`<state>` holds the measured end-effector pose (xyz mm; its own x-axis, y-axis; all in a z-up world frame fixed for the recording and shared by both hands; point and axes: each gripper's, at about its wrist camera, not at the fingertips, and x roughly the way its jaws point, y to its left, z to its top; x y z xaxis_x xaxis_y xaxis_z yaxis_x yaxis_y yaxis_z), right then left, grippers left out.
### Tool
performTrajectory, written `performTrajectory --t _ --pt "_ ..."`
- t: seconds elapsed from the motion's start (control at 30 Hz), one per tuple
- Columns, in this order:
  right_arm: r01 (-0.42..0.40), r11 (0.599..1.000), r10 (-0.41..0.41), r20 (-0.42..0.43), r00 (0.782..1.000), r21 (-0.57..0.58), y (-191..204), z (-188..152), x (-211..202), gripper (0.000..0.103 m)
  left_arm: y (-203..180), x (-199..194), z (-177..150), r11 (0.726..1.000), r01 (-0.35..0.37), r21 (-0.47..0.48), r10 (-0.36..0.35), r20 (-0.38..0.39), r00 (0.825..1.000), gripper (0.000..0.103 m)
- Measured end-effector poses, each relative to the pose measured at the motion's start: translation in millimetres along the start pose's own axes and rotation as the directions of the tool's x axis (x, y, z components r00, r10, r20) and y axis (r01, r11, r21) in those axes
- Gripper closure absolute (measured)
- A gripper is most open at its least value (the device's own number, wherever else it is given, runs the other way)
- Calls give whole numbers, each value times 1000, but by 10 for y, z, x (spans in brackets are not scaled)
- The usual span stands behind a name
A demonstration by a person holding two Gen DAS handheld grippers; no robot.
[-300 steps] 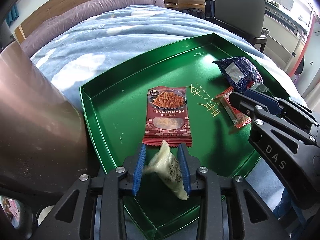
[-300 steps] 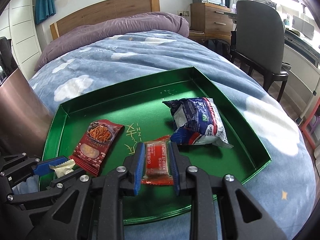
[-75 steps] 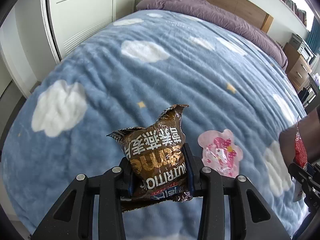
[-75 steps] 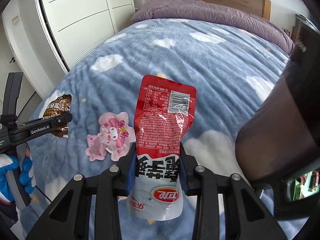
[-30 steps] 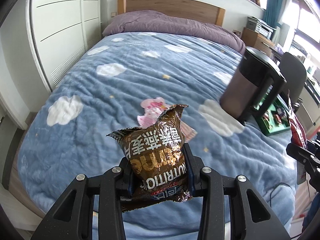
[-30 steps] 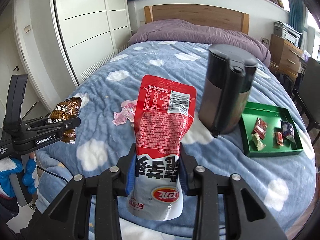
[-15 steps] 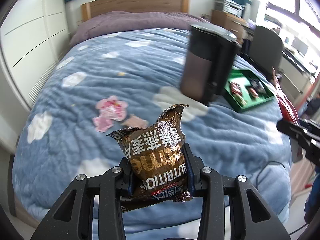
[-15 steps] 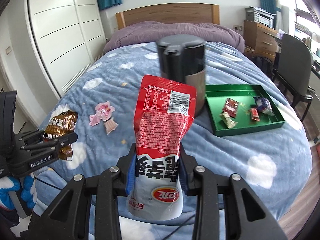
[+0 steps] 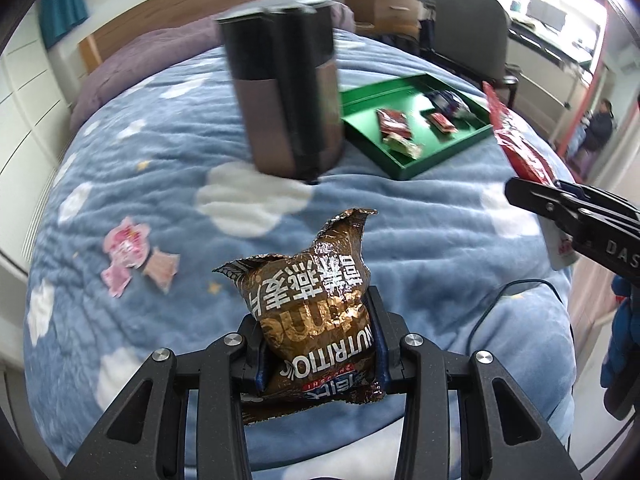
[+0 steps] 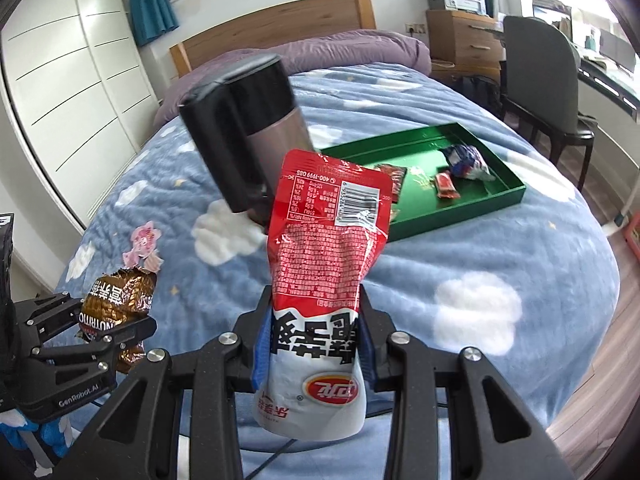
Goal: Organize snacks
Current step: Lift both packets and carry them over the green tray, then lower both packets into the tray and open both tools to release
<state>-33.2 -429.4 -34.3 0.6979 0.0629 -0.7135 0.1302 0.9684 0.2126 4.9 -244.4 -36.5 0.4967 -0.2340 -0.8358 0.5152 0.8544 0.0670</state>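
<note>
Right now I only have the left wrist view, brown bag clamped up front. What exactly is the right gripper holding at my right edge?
Observer: The right gripper is shut on a pouch, red on top, white below.
Operator: Which face shows?
Observer: Its back, with a barcode near the top edge and the print upside down.
Operator: Are the two grippers close?
Observer: The left gripper with its brown bag sits lower left of the pouch, not touching it.
</note>
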Motion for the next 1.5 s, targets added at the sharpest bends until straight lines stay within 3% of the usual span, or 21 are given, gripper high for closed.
performTrajectory --t 0.37,0.67,1.07,1.5 --pt "26 998 -26 4 1000 51 -607 266 267 52 -640 234 593 993 49 110 -51 12 999 69" --pt "74 996 -75 17 997 56 -1089 685 557 52 -917 614 1220 991 69 114 -72 28 997 69" --pt "93 996 -92 39 995 -1 -1420 1442 1211 51 -992 1415 2014 999 16 51 -17 19 1000 69" --pt "68 997 -68 -12 998 -28 -1617 1951 2082 50 -874 2206 2409 995 -100 -18 100 4 995 69"
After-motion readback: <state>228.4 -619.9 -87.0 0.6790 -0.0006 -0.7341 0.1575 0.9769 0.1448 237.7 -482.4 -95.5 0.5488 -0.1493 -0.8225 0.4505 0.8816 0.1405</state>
